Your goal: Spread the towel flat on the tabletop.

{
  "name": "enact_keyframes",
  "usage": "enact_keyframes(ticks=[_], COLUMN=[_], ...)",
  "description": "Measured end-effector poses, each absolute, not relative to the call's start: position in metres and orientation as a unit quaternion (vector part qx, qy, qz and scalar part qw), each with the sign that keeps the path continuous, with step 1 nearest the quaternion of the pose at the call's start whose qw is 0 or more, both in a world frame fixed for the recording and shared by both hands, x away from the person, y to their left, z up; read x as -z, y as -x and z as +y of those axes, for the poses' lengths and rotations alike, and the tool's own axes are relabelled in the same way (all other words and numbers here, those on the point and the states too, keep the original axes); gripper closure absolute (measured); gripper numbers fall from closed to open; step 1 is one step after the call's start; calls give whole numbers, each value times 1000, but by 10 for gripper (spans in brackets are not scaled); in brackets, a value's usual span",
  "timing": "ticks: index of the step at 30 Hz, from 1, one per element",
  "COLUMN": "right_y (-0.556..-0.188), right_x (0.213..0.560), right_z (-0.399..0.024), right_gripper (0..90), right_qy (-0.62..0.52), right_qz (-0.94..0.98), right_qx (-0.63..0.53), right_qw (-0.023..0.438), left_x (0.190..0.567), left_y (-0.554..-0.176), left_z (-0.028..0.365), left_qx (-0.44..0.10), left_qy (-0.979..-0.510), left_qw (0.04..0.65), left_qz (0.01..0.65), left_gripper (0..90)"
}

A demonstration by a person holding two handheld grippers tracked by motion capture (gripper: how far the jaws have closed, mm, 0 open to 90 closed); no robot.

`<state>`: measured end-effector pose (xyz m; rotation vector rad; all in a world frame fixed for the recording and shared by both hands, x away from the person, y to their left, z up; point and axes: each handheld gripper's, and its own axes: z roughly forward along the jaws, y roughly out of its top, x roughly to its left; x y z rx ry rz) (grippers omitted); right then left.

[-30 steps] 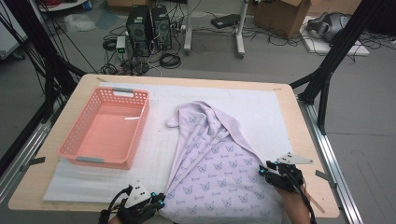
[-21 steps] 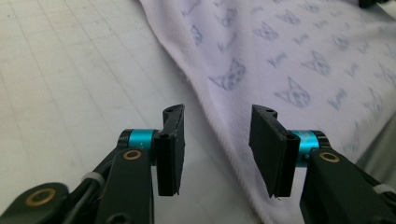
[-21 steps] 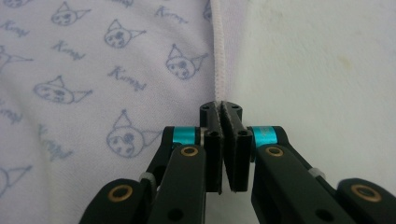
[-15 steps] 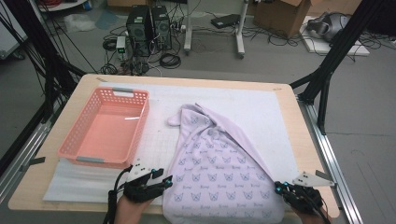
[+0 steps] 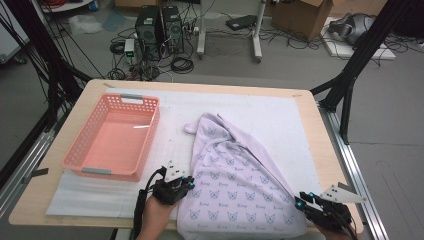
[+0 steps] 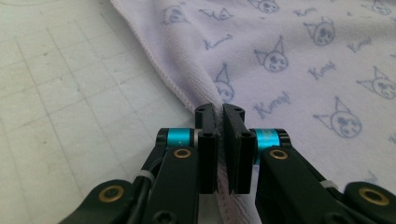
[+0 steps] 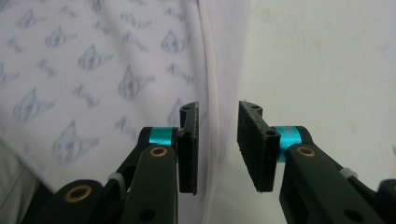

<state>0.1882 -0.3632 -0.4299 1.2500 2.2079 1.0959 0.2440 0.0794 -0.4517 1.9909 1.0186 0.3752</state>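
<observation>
High view, towel: a soft lilac terry towel printed with small cat faces (image 5: 235,190) lay on the white padded mat (image 5: 280,120), right of the salmon-pink perforated plastic basket (image 5: 112,137); its near part was spread flat and its far end tapered into a rumpled point.
Left gripper view, grip: the black left gripper (image 6: 220,116) had its jaws pressed together on the towel's left hem, after closing just before, with the stitched edge puckered between the pads.
Right gripper view, grip: the black right gripper (image 7: 218,122) had its jaws spread, after opening just before; the right hem ran between the pads, touching neither.
Handling: the towel looked light, limp and not fragile; it would likely sag and fold wherever unsupported.
Surface: terry pile probably gave good friction, so slipping seemed unlikely.
Where to hold: the 2 near corners along the stitched hem seemed best, pinched deep enough to catch the seam.
</observation>
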Motion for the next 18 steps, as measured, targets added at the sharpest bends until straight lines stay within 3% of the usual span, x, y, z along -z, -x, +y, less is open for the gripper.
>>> enact_keyframes(ticks=[14, 16, 18], right_y=[-314, -322, -331], right_x=[423, 426, 431], right_z=[-268, -258, -247], right_gripper=[650, 640, 633], right_qy=[-381, -374, -368], right_qz=[822, 829, 837], right_qx=[-376, -371, -360], right_qw=[196, 189, 184], left_x=[450, 451, 450], left_y=[-208, -211, -216], left_z=[110, 111, 113], left_qx=[-119, -117, -116], left_qy=[-812, -809, -804], left_qw=[431, 436, 440], left_qz=[375, 377, 383], left_gripper=[839, 788, 678])
